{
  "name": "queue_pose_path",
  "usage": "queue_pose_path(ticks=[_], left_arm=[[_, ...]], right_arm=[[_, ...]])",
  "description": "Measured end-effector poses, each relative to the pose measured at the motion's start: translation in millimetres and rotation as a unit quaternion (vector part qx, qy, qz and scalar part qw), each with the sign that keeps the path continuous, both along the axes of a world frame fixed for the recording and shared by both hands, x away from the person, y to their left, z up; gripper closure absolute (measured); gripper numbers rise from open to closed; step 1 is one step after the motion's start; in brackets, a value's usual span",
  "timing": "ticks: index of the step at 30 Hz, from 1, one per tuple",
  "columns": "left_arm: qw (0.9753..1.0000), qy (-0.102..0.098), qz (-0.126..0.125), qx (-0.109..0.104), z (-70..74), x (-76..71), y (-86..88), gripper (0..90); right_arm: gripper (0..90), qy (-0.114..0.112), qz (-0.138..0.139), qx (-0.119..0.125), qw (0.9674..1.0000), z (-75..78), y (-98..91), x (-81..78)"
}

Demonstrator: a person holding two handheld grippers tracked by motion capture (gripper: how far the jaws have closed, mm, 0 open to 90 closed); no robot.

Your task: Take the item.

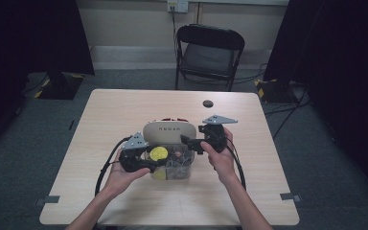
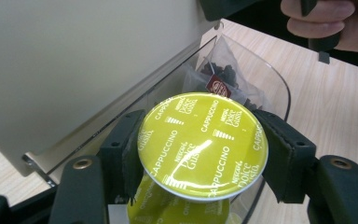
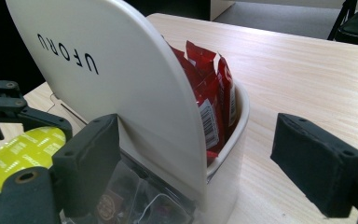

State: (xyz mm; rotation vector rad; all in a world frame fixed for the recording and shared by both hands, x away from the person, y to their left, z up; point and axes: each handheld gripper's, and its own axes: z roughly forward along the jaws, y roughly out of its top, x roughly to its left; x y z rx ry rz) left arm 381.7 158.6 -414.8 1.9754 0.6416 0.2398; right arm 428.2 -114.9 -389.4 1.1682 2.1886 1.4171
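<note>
Wooden table (image 1: 124, 110) fronts black folding chair (image 1: 210, 52).

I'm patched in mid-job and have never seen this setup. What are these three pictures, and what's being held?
A person sits at a wooden table with a two-jaw hand tool in each hand. One picture looks down from above; the other two come from cameras riding on each tool. The left tool is shut on a yellow cappuccino capsule over a clear container of capsules and sachets. The right tool stands open around the raised cream lid, with red packets behind it.
</note>
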Motion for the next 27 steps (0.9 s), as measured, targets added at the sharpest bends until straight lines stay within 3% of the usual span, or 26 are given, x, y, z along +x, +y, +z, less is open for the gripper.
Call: queue_pose_path(ticks=[27], left_arm=[[0.9997,-0.008,-0.001,-0.023,10.5,-8.1,27.8,37.7]], right_arm=[[14.5,0.000,0.000,-0.001,1.0000,0.1,-1.3,0.0]])
